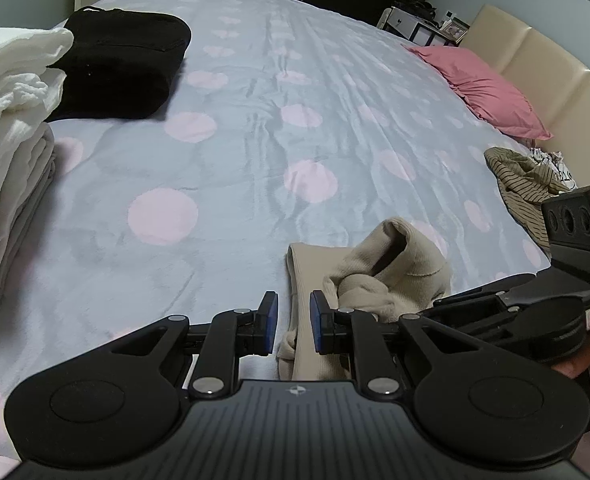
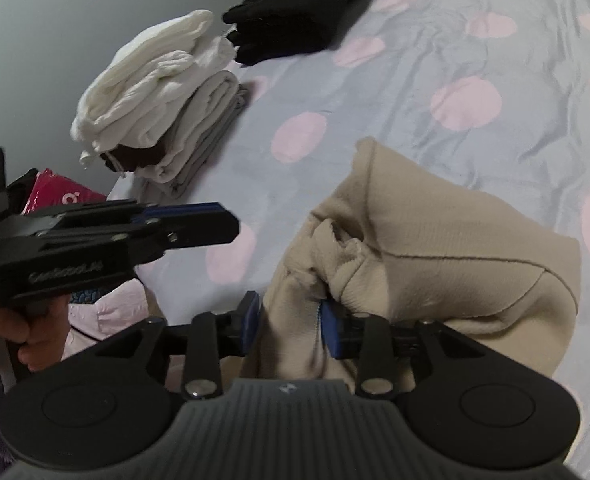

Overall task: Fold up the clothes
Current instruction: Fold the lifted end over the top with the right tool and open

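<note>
Left wrist view: the left hand-held gripper [image 1: 293, 326] has its jaws narrowly apart over a beige garment [image 1: 391, 276] crumpled on the bed [image 1: 255, 120], gripping nothing. Right wrist view: the right hand-held gripper [image 2: 289, 326] straddles the beige fabric's bunched edge, jaws apart. It looks soft, light and floppy; hems seem the best hold.

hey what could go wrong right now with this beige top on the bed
1. The beige top lies bunched near the bed's near edge, with fabric between the right gripper fingers; pulled unevenly, it may slide off or fold crooked.
2. The left gripper is beside a narrow strip of it and might catch only that strip.
3. The white stack looks tall; a sweep could topple it.
</note>
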The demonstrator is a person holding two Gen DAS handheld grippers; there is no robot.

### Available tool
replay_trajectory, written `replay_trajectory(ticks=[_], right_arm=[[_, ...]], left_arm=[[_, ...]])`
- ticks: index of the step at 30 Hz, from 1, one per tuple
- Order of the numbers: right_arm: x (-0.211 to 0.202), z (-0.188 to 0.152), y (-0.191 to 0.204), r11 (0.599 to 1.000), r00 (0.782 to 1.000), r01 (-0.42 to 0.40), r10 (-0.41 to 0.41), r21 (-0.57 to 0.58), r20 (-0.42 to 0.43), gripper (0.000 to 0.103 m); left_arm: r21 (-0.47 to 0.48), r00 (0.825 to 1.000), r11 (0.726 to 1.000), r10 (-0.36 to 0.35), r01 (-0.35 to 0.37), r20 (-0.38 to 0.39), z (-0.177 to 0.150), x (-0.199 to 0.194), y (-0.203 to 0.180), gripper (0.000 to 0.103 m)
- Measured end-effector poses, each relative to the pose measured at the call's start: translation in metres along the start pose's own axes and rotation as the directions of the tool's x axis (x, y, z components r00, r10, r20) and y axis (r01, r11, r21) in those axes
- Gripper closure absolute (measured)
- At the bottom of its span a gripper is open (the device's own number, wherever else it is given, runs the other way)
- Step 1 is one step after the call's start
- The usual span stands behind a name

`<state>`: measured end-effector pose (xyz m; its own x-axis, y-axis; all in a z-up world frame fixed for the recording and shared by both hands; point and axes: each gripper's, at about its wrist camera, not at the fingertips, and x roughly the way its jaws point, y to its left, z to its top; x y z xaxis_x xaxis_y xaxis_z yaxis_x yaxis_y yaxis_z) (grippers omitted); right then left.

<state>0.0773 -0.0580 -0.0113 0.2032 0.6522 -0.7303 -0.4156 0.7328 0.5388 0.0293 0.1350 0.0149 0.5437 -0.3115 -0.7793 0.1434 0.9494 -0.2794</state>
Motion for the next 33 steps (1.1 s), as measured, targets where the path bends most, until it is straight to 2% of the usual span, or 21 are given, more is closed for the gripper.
replay_trajectory(ticks=[1,2,4,11,16,17,18,20,21,25,28,33], right_arm=[[-0.005,-0.001,0.001,1.0,1.0,-0.011,0.011,-0.003,0.012,0.062],[-0.011,-0.002,0.001,1.0,0.999,-0.025,0.025,-0.008,0.026,0.057],[-0.024,-0.003,0.002,0.999,0.998,-0.029,0.03,-0.02,0.059,0.055],[-0.058,-0.001,-0.005,0.995,0.987,0.082,-0.073,-0.055,0.143,0.056],[-0.074,-0.002,-0.018,0.989,0.976,0.133,-0.12,-0.061,0.179,0.056],[-0.074,-0.002,-0.019,0.986,0.975,0.151,-0.137,-0.07,0.177,0.06],[-0.074,-0.003,-0.021,0.982,0.972,0.172,-0.156,-0.081,0.174,0.071],[-0.071,-0.005,-0.022,0.969,0.967,0.218,-0.198,-0.116,0.163,0.084],[-0.068,-0.006,-0.023,0.963,0.966,0.23,-0.209,-0.137,0.154,0.086],[-0.054,-0.006,-0.032,0.96,0.966,0.237,-0.217,-0.146,0.139,0.087],[-0.045,0.0,-0.037,0.965,0.967,0.226,-0.206,-0.134,0.15,0.086],[-0.028,0.01,-0.034,0.97,0.972,0.209,-0.191,-0.126,0.14,0.085]], left_arm=[[0.002,1.0,1.0,0.001,-0.001,0.002,0.0,0.0,0.0,0.089],[0.005,1.0,1.0,0.001,-0.001,0.004,0.0,0.0,-0.001,0.089],[0.01,1.0,1.0,0.002,-0.002,0.007,0.0,-0.001,-0.002,0.089],[0.033,1.0,0.999,-0.017,0.017,0.012,-0.001,-0.002,-0.01,0.089],[0.111,0.996,0.989,-0.091,0.093,-0.027,-0.008,-0.001,-0.026,0.088],[0.135,0.994,0.985,-0.101,0.105,-0.035,-0.01,0.0,-0.031,0.084],[0.157,0.993,0.981,-0.11,0.116,-0.046,-0.012,0.001,-0.035,0.081],[0.188,0.99,0.973,-0.12,0.131,-0.068,-0.017,0.005,-0.041,0.08],[0.2,0.988,0.969,-0.129,0.144,-0.083,-0.019,0.007,-0.044,0.08],[0.247,0.979,0.953,-0.139,0.173,-0.152,-0.029,0.019,-0.055,0.08],[0.259,0.978,0.957,-0.084,0.133,-0.193,-0.034,0.03,-0.057,0.08],[0.214,0.973,0.972,-0.043,0.094,-0.229,-0.035,0.038,-0.046,0.081]])
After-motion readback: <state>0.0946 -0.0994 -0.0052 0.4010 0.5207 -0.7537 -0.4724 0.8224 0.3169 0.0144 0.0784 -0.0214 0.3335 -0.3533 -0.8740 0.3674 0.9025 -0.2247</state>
